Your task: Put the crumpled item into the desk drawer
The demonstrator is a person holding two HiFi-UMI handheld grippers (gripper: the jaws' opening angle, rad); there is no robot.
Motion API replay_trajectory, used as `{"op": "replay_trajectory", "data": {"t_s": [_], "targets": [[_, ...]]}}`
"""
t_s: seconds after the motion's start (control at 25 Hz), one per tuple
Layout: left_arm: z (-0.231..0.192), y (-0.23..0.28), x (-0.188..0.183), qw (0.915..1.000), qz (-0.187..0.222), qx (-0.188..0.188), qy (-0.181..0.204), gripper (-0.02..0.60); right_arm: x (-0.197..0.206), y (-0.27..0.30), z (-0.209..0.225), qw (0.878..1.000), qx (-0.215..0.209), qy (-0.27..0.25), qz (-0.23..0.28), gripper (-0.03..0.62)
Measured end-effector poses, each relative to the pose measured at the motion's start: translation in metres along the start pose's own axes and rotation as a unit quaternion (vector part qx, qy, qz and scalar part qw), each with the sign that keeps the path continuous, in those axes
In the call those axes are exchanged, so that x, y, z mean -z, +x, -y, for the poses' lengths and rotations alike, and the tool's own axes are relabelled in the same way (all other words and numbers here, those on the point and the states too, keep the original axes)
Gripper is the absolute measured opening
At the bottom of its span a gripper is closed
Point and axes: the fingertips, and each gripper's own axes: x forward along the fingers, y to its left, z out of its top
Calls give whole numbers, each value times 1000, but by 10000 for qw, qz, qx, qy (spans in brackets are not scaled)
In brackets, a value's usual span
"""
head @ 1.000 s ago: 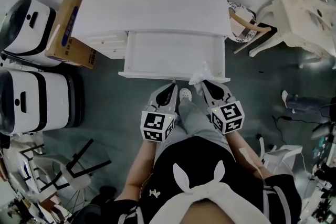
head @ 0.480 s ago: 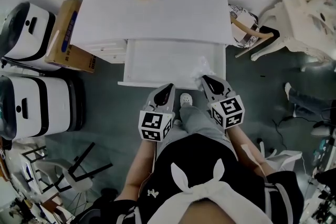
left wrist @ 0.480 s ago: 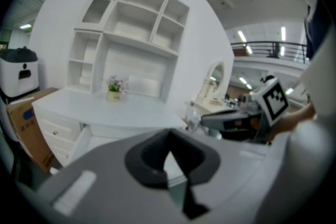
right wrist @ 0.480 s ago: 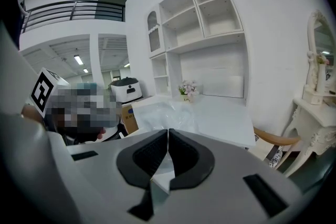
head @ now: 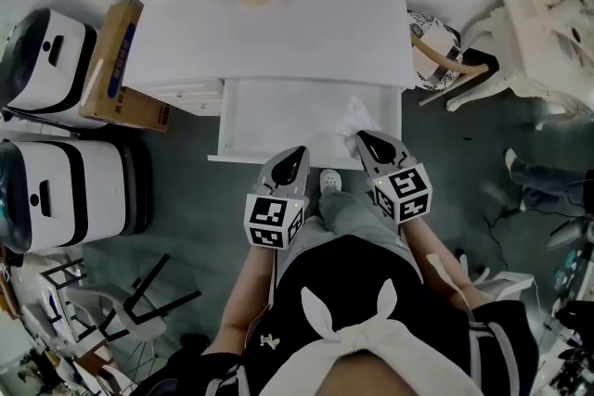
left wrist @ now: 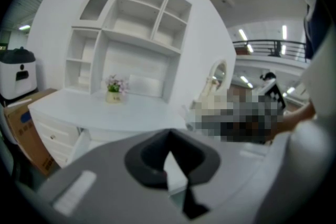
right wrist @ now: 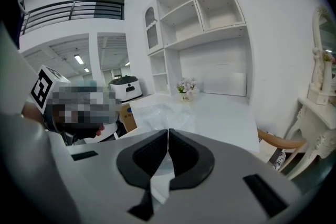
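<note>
Crumpled plastic (head: 356,118) sits over the open desk drawer (head: 278,107), at its 3 o'clock side, with the right gripper (head: 364,138) closed on its near edge. The left gripper (head: 299,151), at the drawer front's 6 o'clock, has its jaws shut and empty. At 9 o'clock, the cardboard box (head: 119,51) carries a blue strip whose print is too small to read.

The crumpled item (head: 356,118) shows as a pale, filmy blur against the white drawer (head: 278,111), and its near end is hidden behind the right gripper (head: 363,137). The print on the cardboard box (head: 119,42) is too small to read.
</note>
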Motion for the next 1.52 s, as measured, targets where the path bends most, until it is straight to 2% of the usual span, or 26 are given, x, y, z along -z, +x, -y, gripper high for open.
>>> {"op": "replay_trajectory", "data": {"t_s": [0.76,1.28,1.52], "targets": [[-30,42,2,9994,-230,-215,-175,5,27,59,29,9979,-259,-48,-588,9],[-45,62,-1,9987,-343,-270,-263,5,43,96,38,9939,-505,-144,-969,9],[-52,72,-7,9985,-387,-284,-267,5,62,114,43,9897,-607,-180,-1284,9]]}}
